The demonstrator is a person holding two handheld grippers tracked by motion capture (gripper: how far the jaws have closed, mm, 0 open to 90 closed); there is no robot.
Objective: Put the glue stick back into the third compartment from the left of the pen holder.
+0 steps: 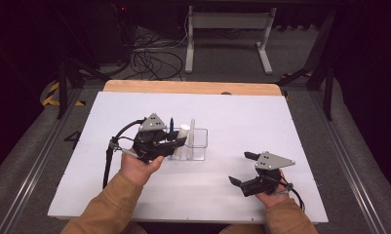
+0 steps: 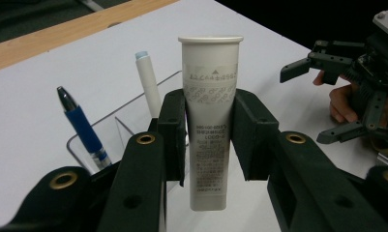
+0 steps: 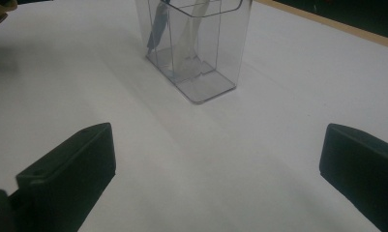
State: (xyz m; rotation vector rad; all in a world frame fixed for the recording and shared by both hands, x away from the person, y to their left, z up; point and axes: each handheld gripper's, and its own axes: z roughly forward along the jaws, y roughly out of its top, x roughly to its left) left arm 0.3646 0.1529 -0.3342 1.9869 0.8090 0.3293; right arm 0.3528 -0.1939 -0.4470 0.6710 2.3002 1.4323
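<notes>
My left gripper (image 2: 208, 140) is shut on a white tube (image 2: 210, 121) with small print, cap end up. It holds the tube over a clear plastic organizer (image 1: 197, 141) near the table's middle. In the high view that gripper (image 1: 179, 140) sits at the organizer's left side with the tube (image 1: 184, 130) between its jaws. A blue pen (image 2: 83, 129) and a thin white stick (image 2: 148, 82) stand in the organizer's compartments. My right gripper (image 1: 242, 168) rests open at the front right, nothing between its jaws. The right gripper view faces the organizer (image 3: 201, 48) from a distance.
The white table top (image 1: 242, 112) has a wooden strip (image 1: 193, 87) along its far edge. Beyond it lie cables (image 1: 154, 58) and a white desk frame (image 1: 229, 34) on the floor. Metal rails (image 1: 32, 165) run down both sides of the table.
</notes>
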